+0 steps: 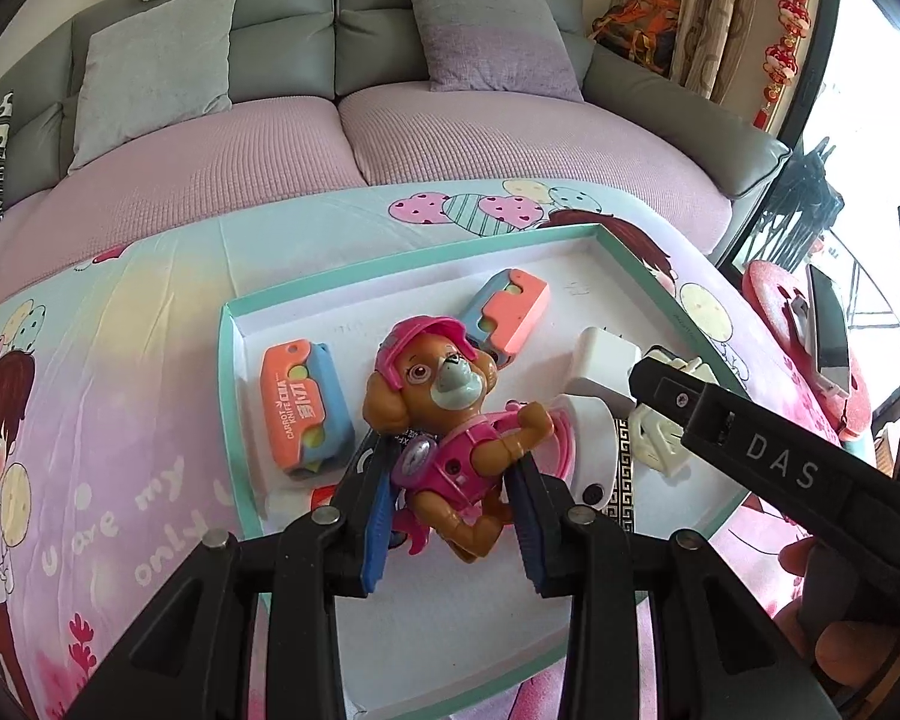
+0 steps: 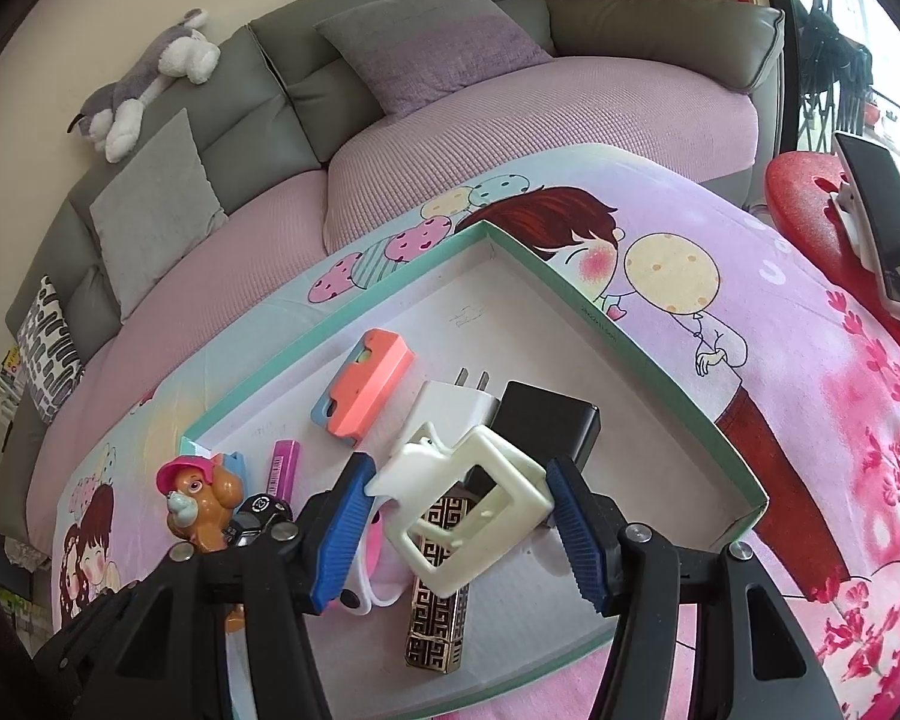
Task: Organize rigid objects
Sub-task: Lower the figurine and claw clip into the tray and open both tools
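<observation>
Firmly grasping the puppy figure [image 1: 450, 420] with left gripper [image 1: 453, 516] fingers, clamping the cream hair claw clip [image 2: 468, 504] in right gripper [image 2: 459, 531], above the teal-rimmed box tray [image 2: 642, 360].

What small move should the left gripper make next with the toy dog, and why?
Probably lower the toy dog into the bare near part of the tray and open. The left gripper holds it above the tray, while the right gripper holds a hair clip nearby.
</observation>
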{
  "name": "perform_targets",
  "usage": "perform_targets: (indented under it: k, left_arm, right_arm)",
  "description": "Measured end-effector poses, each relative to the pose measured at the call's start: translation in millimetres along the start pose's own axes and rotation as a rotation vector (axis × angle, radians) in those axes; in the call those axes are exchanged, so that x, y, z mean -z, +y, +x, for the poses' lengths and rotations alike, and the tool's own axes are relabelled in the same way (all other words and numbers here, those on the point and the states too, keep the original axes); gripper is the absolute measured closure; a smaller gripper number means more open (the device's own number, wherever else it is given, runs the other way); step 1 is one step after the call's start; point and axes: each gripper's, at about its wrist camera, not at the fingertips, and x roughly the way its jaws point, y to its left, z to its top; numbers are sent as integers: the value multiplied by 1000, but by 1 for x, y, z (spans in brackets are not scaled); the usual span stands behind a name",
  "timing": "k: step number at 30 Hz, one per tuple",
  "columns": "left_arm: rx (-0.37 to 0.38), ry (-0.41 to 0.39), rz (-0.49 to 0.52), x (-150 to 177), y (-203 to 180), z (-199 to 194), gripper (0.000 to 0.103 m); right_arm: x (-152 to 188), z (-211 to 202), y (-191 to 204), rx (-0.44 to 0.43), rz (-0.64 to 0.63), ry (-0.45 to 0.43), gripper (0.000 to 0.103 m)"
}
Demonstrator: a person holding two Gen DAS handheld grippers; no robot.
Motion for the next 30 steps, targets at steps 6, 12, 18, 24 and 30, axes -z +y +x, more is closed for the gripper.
perform_targets:
  k: [6, 12, 18, 24, 30]
  left_arm:
    - [-3, 10, 22, 0, -6, 1, 62]
    - [-4, 19, 15, -1, -5, -1, 54]
    - [-9, -9, -22, -5, 7, -13, 49]
    - [-44, -32, -128, -7, 36, -20, 47]
    - [-113, -23, -256, -3, 74, -17, 32]
  right_arm:
    - [1, 2, 3, 16, -17, 15, 40]
    - [1, 2, -1, 26, 1, 16, 40]
    - [0, 0, -1, 32, 0, 7, 38]
    - [0, 3, -1, 51, -4, 13, 31]
    - [1, 3, 3, 52, -25, -3, 15]
